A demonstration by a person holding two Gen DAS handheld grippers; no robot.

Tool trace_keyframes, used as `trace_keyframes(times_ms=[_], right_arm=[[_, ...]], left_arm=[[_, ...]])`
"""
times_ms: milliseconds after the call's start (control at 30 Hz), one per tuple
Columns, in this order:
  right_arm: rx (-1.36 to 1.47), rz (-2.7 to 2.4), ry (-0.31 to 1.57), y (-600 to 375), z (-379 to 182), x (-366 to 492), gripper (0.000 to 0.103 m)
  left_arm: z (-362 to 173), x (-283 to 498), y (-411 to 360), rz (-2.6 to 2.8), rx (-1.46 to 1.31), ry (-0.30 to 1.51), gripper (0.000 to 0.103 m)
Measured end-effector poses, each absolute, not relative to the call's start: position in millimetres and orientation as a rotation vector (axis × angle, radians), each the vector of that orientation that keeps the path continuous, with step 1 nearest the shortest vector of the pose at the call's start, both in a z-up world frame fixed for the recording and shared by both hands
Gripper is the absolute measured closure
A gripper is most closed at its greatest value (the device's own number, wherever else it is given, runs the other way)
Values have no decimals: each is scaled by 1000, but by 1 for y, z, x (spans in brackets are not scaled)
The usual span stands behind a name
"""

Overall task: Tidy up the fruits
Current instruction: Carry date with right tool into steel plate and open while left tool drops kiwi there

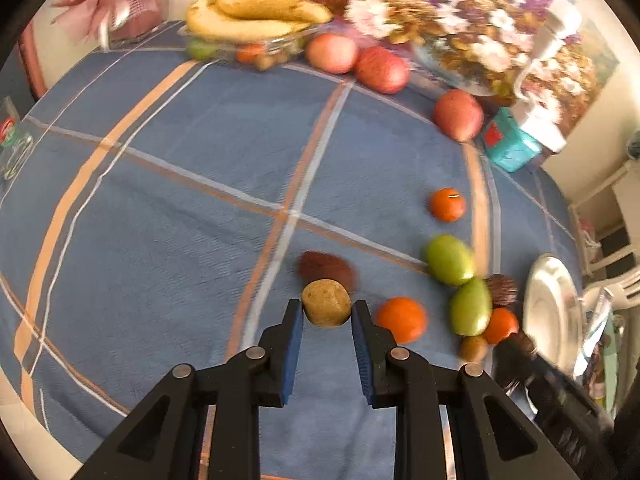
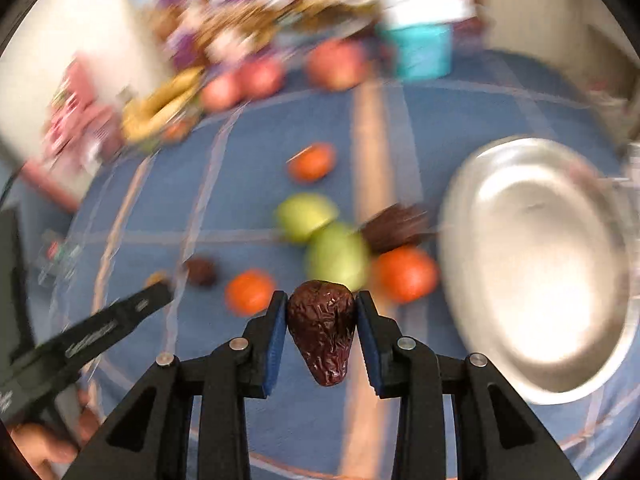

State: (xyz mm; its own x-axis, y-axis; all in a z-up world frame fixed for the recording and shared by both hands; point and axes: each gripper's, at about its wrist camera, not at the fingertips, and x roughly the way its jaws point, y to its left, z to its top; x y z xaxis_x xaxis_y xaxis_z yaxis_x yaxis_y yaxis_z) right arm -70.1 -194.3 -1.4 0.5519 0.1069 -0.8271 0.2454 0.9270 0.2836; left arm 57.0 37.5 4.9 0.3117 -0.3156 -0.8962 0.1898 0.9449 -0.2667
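- Glass dish (image 1: 244, 50) at far table edge: bananas (image 1: 248, 16) on top, small fruit under them.
- Metal plate (image 2: 536, 264) bare, on the right.
- Left gripper (image 1: 327, 314) clamps a tan round fruit (image 1: 326, 304).
- Right gripper (image 2: 321, 308) pinches a wrinkled dark date (image 2: 322, 328) beside the plate.
- Blue checked tablecloth (image 1: 180, 208): loose oranges, green fruits, apples; floral fabric (image 1: 432, 12) behind.

Both the left gripper (image 1: 327, 314) and right gripper (image 2: 321, 308) have fingers clamped shut.

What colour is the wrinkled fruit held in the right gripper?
Dark reddish brown, glossy and wrinkled: the dried fruit shows best in the right wrist view.
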Motion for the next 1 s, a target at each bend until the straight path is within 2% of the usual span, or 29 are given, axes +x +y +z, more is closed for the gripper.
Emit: trace_keyframes(times_ms=[300, 433, 567, 600, 667, 833, 900, 933, 1000], right_arm=[[491, -524, 1004, -310, -9, -95, 67], [539, -583, 1002, -337, -12, -97, 67], [551, -627, 1001, -357, -12, -94, 67], [567, -627, 996, -363, -12, -87, 65], [573, -629, 991, -370, -12, -86, 54], [591, -606, 990, -375, -13, -80, 53], [597, -600, 996, -375, -16, -78, 47], [606, -596, 996, -376, -17, -78, 40], [624, -577, 995, -373, -18, -82, 36]], left_arm=[[32, 33, -96, -640, -11, 1218, 76], [28, 22, -157, -740, 48, 1236, 76], [17, 26, -185, -769, 61, 1264, 75], [15, 27, -190, -774, 60, 1270, 75], [8, 30, -195, -770, 69, 1285, 74], [-2, 38, -195, -765, 50, 1310, 59], [-4, 41, -192, -760, 43, 1319, 52], [-5, 42, -188, -755, 31, 1328, 51], [-4, 46, -177, -736, 19, 1335, 46]])
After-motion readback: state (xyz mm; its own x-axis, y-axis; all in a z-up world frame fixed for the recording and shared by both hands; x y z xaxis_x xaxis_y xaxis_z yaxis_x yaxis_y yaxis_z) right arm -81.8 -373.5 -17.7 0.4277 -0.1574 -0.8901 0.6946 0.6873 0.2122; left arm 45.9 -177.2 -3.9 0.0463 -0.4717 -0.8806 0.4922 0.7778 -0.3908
